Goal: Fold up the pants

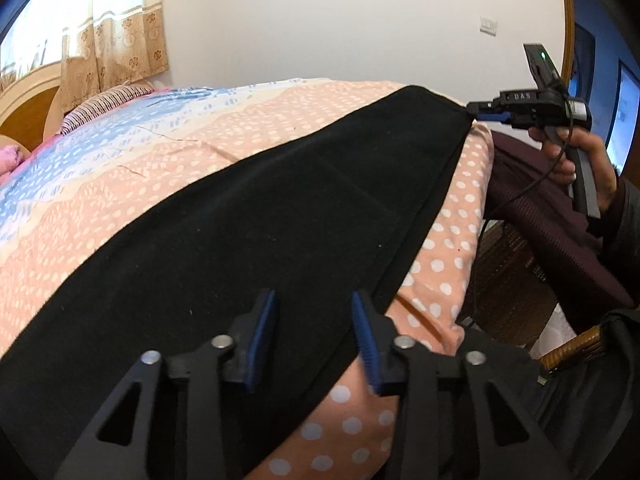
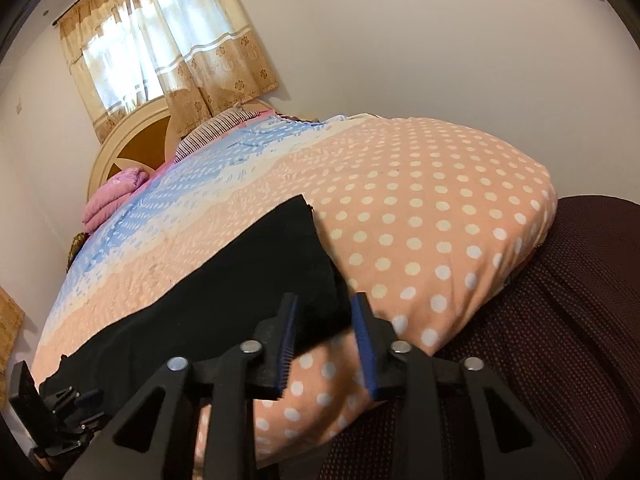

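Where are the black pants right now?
The black pants lie stretched along the near edge of the polka-dot bedspread, in front of both cameras, far from the wooden headboard.

— What do we have here?

— We see black pants (image 1: 248,216), plain dark cloth, laid in one long flat band across the peach polka-dot bedspread (image 1: 100,216), near its edge.

— Flat all the way?

— Mostly smooth, as far as we can tell. From the right wrist view, the near corner of the cloth (image 2: 224,288) is lifted off the cover; the band's far end lies at the bed's near edge.

— Any detail?

— We make out faint seam lines on the fabric; nothing finer.
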Demonstrator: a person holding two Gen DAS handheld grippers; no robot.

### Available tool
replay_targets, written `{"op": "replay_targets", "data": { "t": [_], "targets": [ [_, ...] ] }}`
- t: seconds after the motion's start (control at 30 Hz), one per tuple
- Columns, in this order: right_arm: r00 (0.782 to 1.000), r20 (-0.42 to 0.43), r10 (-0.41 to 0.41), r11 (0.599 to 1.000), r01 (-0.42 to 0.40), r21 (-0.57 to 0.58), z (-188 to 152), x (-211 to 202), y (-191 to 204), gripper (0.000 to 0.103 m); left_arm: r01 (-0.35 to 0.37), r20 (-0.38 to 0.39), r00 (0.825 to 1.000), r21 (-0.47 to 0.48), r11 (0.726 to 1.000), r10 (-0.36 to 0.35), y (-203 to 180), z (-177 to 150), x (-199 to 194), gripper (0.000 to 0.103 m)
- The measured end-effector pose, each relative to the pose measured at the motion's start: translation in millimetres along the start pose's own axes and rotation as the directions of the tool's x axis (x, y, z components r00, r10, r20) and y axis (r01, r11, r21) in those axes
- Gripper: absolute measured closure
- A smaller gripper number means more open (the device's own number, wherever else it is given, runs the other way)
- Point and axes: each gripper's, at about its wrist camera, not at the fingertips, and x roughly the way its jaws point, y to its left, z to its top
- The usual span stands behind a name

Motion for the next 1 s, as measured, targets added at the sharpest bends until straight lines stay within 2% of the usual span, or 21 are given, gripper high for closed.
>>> {"op": "replay_targets", "data": {
  "t": [0.03, 0.07, 0.1, 0.17, 0.27, 0.4, 0.5, 0.63, 0.67, 0.7, 0.73, 0.8, 0.9, 1.0],
  "targets": [
    [1.0, -0.006, 0.0, 1.0, 0.0, 0.001, 1, 4, 0, 0.083, -0.001, 0.0, 1.0, 0.005, 1.0, 0.001, -2, 0, 0, 0.072],
    [1.0, -0.011, -0.003, 1.0, 0.003, -0.002, 2, 6, 0, 0.087, 0.001, 0.002, 1.0, 0.008, 1.0, -0.001, -3, 1, 1, 0.085],
    [1.0, -0.015, -0.007, 1.0, 0.007, -0.008, 3, 9, 1, 0.095, 0.006, 0.001, 1.0, 0.007, 1.0, -0.006, -2, 1, 2, 0.091],
    [1.0, -0.01, -0.002, 1.0, 0.002, -0.021, 4, 7, 4, 0.097, 0.016, 0.004, 1.0, 0.001, 1.0, -0.016, -1, 1, 2, 0.095],
    [1.0, 0.019, 0.008, 0.999, -0.007, -0.05, 8, -2, 10, 0.097, 0.049, 0.011, 0.999, 0.005, 0.999, -0.049, -2, 1, -2, 0.099],
    [0.999, 0.047, 0.006, 0.996, -0.002, -0.084, 12, -15, 13, 0.098, 0.084, 0.011, 0.996, 0.012, 0.996, -0.084, -6, 1, -4, 0.099],
    [1.0, 0.02, -0.017, 0.997, 0.019, -0.078, 9, -7, 6, 0.098, 0.098, -0.011, 0.995, 0.007, 0.995, -0.098, -8, -4, 2, 0.099],
    [0.999, -0.023, -0.022, 0.998, 0.021, -0.056, 1, 8, -4, 0.097, 0.091, 0.014, 0.996, -0.023, 0.996, -0.09, -5, -4, -3, 0.098],
    [1.0, -0.02, -0.017, 0.999, 0.016, -0.05, 0, 7, -5, 0.096, 0.076, 0.025, 0.997, -0.017, 0.997, -0.075, -5, -4, -5, 0.094],
    [1.0, -0.018, -0.015, 0.999, 0.015, -0.048, 1, 6, -4, 0.091, 0.07, 0.028, 0.997, -0.012, 0.997, -0.07, -5, -4, -7, 0.085],
    [1.0, -0.01, -0.022, 0.998, 0.022, -0.054, 2, 4, -3, 0.082, 0.063, 0.026, 0.998, -0.008, 0.998, -0.063, -4, -5, -8, 0.079],
    [0.999, 0.017, -0.031, 0.997, 0.032, -0.074, 2, -5, 2, 0.074, 0.014, 0.031, 0.999, -0.001, 1.0, -0.014, -3, -8, -9, 0.048],
    [0.999, 0.039, 0.005, 0.99, 0.001, -0.143, -3, -19, 26, 0.074, 0.006, 0.042, 0.999, 0.004, 1.0, -0.006, -4, -10, -9, 0.045],
    [0.997, -0.037, 0.072, 0.959, -0.08, -0.271, -20, -14, 64, 0.074, -0.024, 0.028, 0.999, 0.028, 0.999, 0.023, -8, -11, -2, 0.045]
  ]
}}
